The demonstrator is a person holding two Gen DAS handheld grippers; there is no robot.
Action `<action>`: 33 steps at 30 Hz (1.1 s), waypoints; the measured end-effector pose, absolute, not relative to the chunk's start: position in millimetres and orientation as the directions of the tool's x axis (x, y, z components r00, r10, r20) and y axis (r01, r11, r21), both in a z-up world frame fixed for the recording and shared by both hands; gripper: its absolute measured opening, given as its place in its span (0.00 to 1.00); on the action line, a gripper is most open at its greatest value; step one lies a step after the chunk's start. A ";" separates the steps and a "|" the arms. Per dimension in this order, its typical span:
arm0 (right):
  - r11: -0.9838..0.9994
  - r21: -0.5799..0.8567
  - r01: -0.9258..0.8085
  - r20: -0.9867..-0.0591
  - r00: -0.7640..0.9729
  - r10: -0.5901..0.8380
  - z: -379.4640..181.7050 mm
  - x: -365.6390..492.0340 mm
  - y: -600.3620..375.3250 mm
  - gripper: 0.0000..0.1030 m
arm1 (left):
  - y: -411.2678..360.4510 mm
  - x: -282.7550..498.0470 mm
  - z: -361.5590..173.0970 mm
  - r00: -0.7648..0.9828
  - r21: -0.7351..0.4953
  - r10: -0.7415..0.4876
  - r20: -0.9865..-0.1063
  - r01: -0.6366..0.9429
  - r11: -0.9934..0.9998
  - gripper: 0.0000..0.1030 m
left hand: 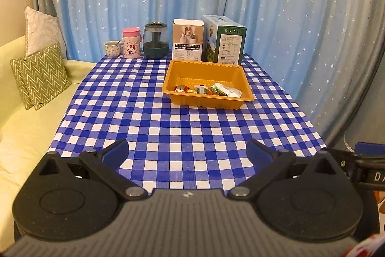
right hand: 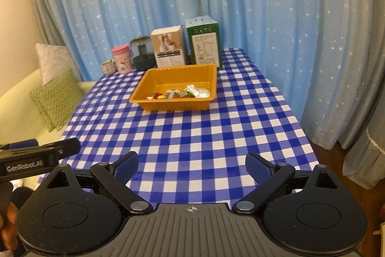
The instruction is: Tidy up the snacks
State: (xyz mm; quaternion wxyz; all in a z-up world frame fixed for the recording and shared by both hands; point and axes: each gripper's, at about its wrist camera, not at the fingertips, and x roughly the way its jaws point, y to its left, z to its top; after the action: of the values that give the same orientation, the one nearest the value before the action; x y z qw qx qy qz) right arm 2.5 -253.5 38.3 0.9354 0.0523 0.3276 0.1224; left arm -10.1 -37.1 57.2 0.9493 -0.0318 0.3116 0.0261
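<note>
**Both claws wide and empty at the near edge; snacks in the orange tray**

Left gripper (left hand: 187, 151) spread wide, nothing between the blue pads, poised over the near edge of the checked tablecloth (left hand: 182, 127). Right gripper (right hand: 191, 164) likewise spread wide and empty, over the same near edge. Each seen only partly from the other's camera: a dark body cut off at the frame edge, lettering only half legible.

Snacks (left hand: 208, 89) heaped in the near part of the orange tray (left hand: 247, 90), well beyond both claws, toward the far half of the table. Small wrappers in red, orange, green and white, too small and jumbled to count or read. Same heap (right hand: 179, 94) visible from the right wrist view, along the tray's (right hand: 137, 98) front wall, far part of the tray floor bare.

Behind the tray, in a row at the far edge: small cup (left hand: 112, 48) with a spoon handle, pink lidded jar (left hand: 131, 42), dark-based clear container (left hand: 155, 40), white box (left hand: 187, 40), green box (left hand: 225, 40). Box print unreadable. Contents of the jar hidden.

Blue starred curtain (left hand: 288, 16) behind; pale sofa with cushions (left hand: 39, 75) to the left.
</note>
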 end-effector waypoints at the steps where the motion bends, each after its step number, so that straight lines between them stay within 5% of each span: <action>1: 0.964 0.171 -0.201 -0.599 0.756 0.264 39.1 -0.2 -251.9 0.92 | -37.9 -11.8 57.8 0.805 -0.042 0.028 -0.593 -0.066 0.997 1.00; 33: 0.970 0.135 -0.200 -0.581 0.777 0.241 42.4 -8.4 -249.9 0.92 | -39.4 -19.4 61.9 0.822 -0.052 0.018 -0.569 -0.058 0.997 1.00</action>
State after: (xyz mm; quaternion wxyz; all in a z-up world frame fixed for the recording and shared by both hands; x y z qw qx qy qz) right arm -8.4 -249.9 42.4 0.9421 0.0329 0.3126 0.1170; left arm -19.4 -39.4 61.9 0.9539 -0.0336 0.2976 0.0200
